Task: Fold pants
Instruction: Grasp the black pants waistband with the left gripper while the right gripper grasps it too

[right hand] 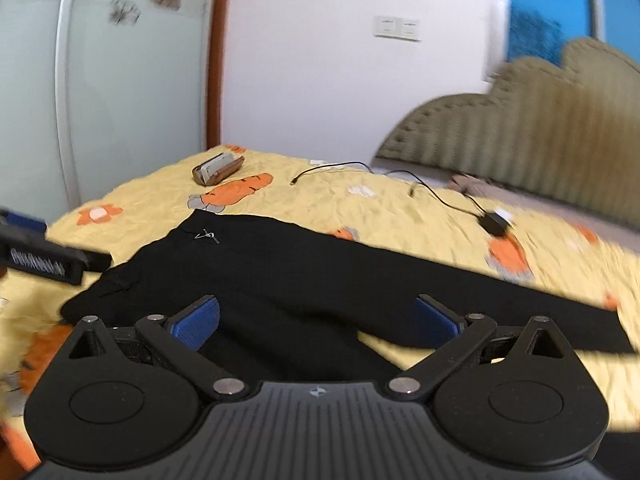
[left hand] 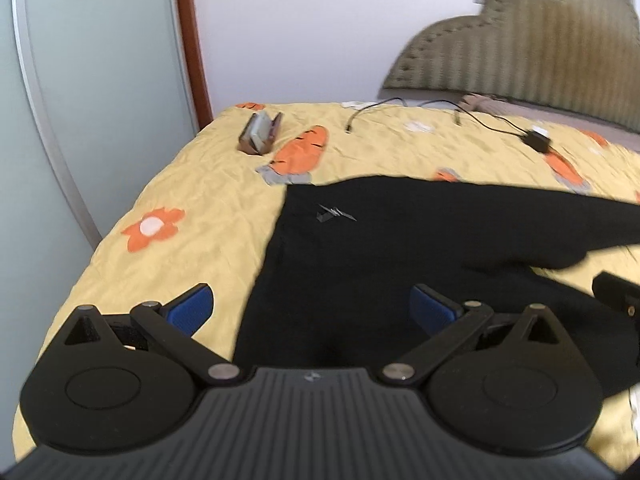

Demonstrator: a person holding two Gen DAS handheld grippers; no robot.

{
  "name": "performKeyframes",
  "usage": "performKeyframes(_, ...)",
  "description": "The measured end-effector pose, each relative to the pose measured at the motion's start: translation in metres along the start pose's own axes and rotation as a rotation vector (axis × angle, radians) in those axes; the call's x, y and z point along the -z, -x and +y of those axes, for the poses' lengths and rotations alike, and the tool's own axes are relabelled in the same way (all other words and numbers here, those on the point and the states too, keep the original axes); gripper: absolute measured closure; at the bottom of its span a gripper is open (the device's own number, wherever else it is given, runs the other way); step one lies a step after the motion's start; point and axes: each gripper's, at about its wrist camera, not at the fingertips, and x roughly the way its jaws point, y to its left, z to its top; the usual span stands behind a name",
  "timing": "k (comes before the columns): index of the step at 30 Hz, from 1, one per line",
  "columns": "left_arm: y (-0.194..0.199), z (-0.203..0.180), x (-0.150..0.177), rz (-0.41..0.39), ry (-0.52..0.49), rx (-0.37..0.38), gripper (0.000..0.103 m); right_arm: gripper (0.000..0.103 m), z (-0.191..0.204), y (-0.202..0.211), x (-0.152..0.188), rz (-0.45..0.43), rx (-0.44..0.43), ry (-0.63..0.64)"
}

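Observation:
Black pants [left hand: 380, 248] lie spread on a yellow bedspread [left hand: 208, 200], waist end to the left with a small silver logo [left hand: 335, 213], legs running right. In the right wrist view the pants [right hand: 300, 272] stretch across the bed to the right. My left gripper [left hand: 312, 308] is open and empty above the waist edge; its blue pads [left hand: 190, 308] are wide apart. My right gripper [right hand: 318, 320] is open and empty above the legs. Its edge shows in the left wrist view [left hand: 616, 292]; the left gripper shows at the left of the right wrist view [right hand: 40, 256].
A brown case [left hand: 260, 132] lies at the bed's far left. A black cable with charger [left hand: 536, 138] lies at the far side. An olive headboard [left hand: 532, 48] is on the right, a glass wardrobe door [left hand: 80, 100] on the left.

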Motion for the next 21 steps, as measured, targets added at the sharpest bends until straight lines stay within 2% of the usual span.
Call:
performKeyframes(3, -0.040, 0.023, -0.031, 0.022, 0.034, -0.003, 0.000, 0.000, -0.007, -0.045, -0.025, 0.045, -0.056, 0.051)
performKeyframes(6, -0.079, 0.044, -0.058, 0.038, 0.055, -0.040, 0.000, 0.000, -0.019, -0.101, -0.053, 0.105, -0.108, 0.094)
performKeyframes(9, -0.115, 0.060, -0.078, 0.066, 0.069, -0.021, 0.000, 0.000, -0.033, -0.145, -0.071, 0.144, -0.191, 0.130)
performKeyframes(14, -0.174, 0.071, -0.103, 0.089, 0.014, 0.125, 0.000, 0.000, -0.060, -0.222, -0.087, 0.169, -0.405, 0.150)
performKeyframes(17, -0.199, 0.068, -0.108, 0.088, -0.068, 0.214, 0.000, 0.000, -0.070, -0.258, -0.092, 0.189, -0.455, 0.180)
performKeyframes(21, -0.222, 0.056, -0.111, 0.062, -0.235, 0.311, 0.000, 0.000, -0.070, -0.295, -0.096, 0.262, -0.546, 0.270)
